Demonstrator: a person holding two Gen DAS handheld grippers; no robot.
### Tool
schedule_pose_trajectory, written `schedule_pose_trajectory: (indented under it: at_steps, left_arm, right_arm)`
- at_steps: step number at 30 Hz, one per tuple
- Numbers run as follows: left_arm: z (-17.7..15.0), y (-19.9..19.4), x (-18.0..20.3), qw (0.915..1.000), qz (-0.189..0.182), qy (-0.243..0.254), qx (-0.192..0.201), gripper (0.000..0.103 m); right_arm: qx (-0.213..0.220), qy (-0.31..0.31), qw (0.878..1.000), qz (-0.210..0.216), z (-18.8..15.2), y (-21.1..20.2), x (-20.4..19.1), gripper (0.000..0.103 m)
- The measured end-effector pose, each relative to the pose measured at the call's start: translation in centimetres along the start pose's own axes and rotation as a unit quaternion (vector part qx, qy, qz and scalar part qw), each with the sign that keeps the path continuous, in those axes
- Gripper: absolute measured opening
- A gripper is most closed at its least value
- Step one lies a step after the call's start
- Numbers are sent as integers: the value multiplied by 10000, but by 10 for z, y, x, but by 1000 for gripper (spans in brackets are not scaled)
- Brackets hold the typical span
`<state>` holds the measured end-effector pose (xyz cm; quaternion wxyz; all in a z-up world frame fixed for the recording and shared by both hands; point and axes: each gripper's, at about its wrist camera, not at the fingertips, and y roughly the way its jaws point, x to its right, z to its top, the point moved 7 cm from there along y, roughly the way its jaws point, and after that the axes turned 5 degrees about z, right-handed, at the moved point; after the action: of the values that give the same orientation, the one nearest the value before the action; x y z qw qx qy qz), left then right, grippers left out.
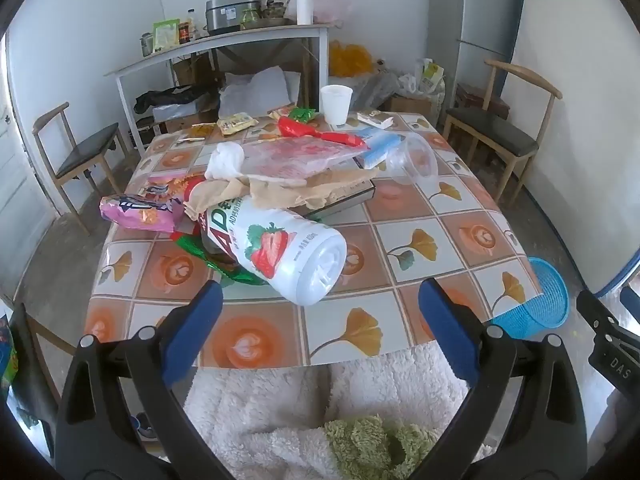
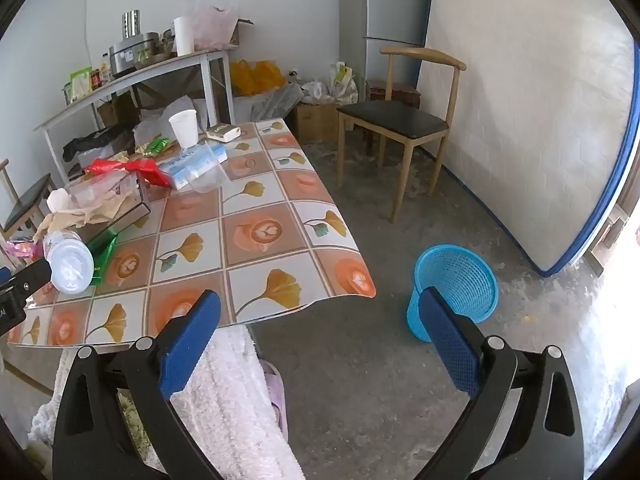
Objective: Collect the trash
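A pile of trash lies on the tiled table (image 1: 432, 240): a white strawberry bottle (image 1: 288, 252) on its side nearest me, a pink snack bag (image 1: 140, 210), a clear plastic bag (image 1: 288, 158), a red wrapper (image 1: 320, 132), a clear cup (image 1: 414, 158) and a white paper cup (image 1: 336, 104). My left gripper (image 1: 320, 300) is open just in front of the bottle's base, empty. My right gripper (image 2: 320, 312) is open and empty beyond the table's near right corner, above the floor. A blue mesh bin (image 2: 454, 288) stands on the floor right of the table; the bin also shows in the left wrist view (image 1: 540, 300).
Wooden chairs stand at the right (image 2: 400, 120) and left (image 1: 80, 152) of the table. A grey shelf table (image 1: 224, 48) with kitchen items is at the back wall. A mattress (image 2: 540, 120) leans on the right wall. A white fluffy cloth (image 1: 320, 400) hangs below the table's near edge.
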<state>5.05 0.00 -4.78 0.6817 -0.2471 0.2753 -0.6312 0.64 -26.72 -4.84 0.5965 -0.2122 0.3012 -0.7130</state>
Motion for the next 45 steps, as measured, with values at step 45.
schedule_pose_trajectory:
  at_steps: [45]
  left_arm:
    - [-3, 5, -9, 9999, 69, -83, -127, 94]
  right_arm:
    - [-8, -75, 10000, 22, 0, 1, -7, 97]
